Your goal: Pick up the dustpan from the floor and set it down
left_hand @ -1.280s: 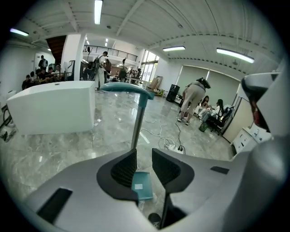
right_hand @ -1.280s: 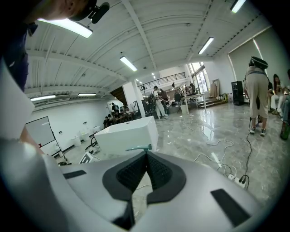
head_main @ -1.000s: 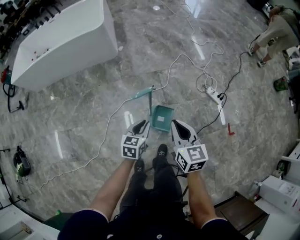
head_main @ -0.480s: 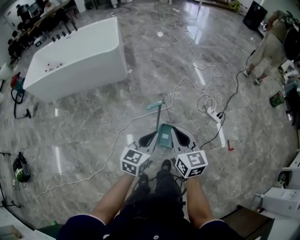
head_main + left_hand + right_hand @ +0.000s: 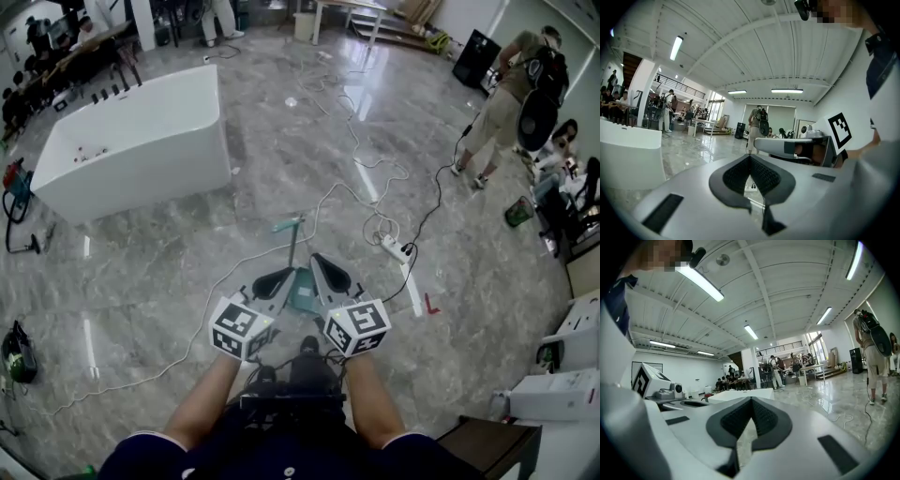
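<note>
Your left gripper (image 5: 750,156) has its dark ribbed pads (image 5: 736,176) pressed together at the tip, with nothing caught between them. Your right gripper (image 5: 751,400) is closed the same way, pads meeting at the tip around nothing. In the head view the two grippers sit side by side in front of you. Their marker cubes face your body and their tips angle slightly toward each other.

The teal plastic dustpan (image 5: 302,293) shows in the gap between the two grippers, below them on the grey marbled floor (image 5: 187,234). Neither gripper touches it. Its long thin handle (image 5: 291,246) stands upright and ends in a teal grip just beyond the tips.

To the right of your right gripper, a white power strip (image 5: 394,248) lies on the floor with cables looping away from it. A small red mark (image 5: 429,303) lies a little nearer you. Well beyond your left gripper, to its left, stands a large white tub (image 5: 141,141). Far beyond your right gripper, a person in beige clothes (image 5: 502,94) stands on the floor.
</note>
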A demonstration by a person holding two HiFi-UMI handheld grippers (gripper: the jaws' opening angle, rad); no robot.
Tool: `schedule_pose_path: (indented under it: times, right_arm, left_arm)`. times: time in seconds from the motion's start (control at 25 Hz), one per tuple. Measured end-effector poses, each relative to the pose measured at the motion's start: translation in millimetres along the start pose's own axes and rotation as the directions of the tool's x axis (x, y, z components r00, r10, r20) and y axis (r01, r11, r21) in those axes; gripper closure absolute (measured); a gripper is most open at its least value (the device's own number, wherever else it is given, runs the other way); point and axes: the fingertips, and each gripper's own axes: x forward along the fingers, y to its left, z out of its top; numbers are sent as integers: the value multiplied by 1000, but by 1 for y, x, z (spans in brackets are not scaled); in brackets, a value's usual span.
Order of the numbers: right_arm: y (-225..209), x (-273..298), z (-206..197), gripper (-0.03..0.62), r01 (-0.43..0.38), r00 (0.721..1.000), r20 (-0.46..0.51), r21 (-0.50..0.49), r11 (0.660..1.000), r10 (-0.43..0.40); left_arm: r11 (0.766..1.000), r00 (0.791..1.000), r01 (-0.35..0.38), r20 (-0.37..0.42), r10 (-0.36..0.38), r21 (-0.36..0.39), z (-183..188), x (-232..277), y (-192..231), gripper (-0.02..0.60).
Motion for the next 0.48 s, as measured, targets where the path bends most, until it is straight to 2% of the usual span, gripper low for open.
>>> schedule_pose_path:
  times: [0.24,0.48]
  right_arm:
    - [17,-13,27,588,-7,999,48,-28,1000,8]
    - [25,-18,32,588,-18,998,61,-41,999,20]
  left_arm:
    - [999,999,22,34,-23,27,16,-15,-12,568]
    - [999,999,17,49,-19,33,22,-24,-13,568]
